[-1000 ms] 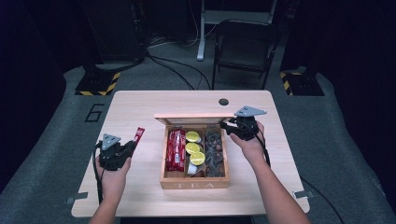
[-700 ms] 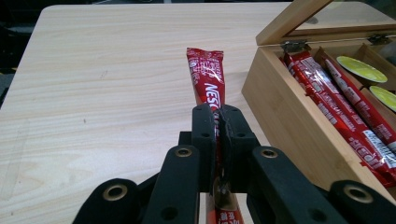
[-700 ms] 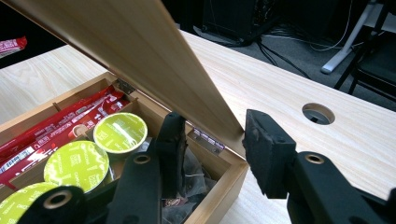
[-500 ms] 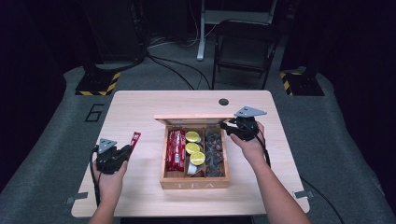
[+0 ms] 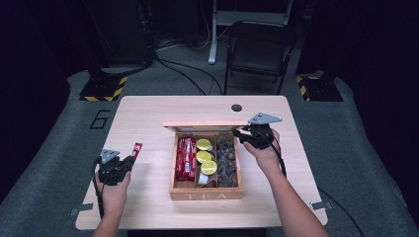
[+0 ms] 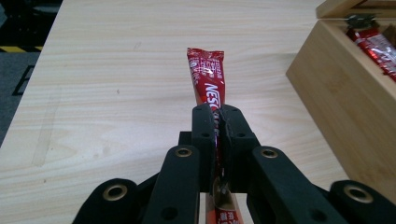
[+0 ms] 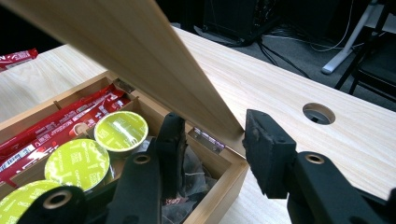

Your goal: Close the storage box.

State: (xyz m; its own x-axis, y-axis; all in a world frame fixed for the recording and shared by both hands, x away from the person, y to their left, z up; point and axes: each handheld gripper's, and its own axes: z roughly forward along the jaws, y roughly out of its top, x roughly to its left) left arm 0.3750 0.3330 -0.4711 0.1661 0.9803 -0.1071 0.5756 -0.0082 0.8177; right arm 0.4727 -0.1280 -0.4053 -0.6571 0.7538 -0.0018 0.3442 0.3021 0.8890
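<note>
Gripping red sachet [image 6: 207,81], seemingly Nescafé.

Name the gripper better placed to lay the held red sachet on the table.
Left. The left gripper is shut on the red sachet, just above bare table. The right gripper sits open astride the box lid.

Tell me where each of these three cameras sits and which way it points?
High view: above the person's side, looking forward and down on the table; both forearms show.
Left gripper view: rides the left gripper, looking along jaws shut on a red packet.
Right gripper view: rides the right gripper, its jaws apart around the lid.
Shared: all show the wooden box.
</note>
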